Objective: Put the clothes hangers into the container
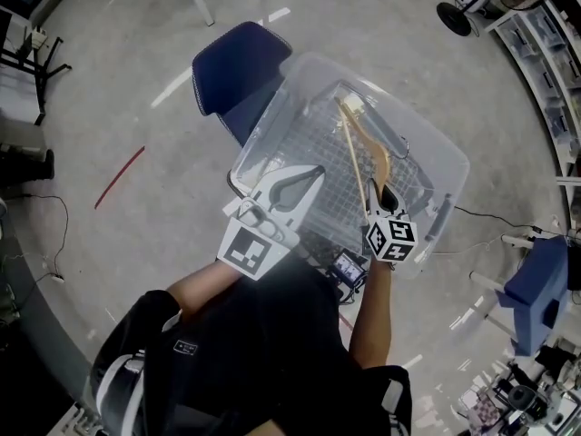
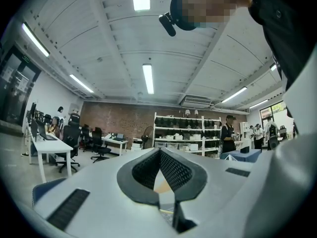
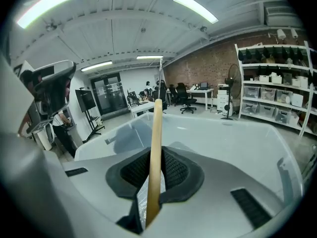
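One hanger [image 1: 354,157], near end hidden under right gripper [image 1: 383,196]

Perched on the head, peering steeply down, close over the container [image 1: 313,71]. Riding the left gripper [image 1: 318,171], gazing level along its jaws towards far shelves [image 2: 187,133]. Riding the right gripper [image 1: 381,193], tight behind the hanger [image 3: 155,148]. Sharing brick wall [image 2: 116,120] and shelves between gripper views; hanger and container between head and right.
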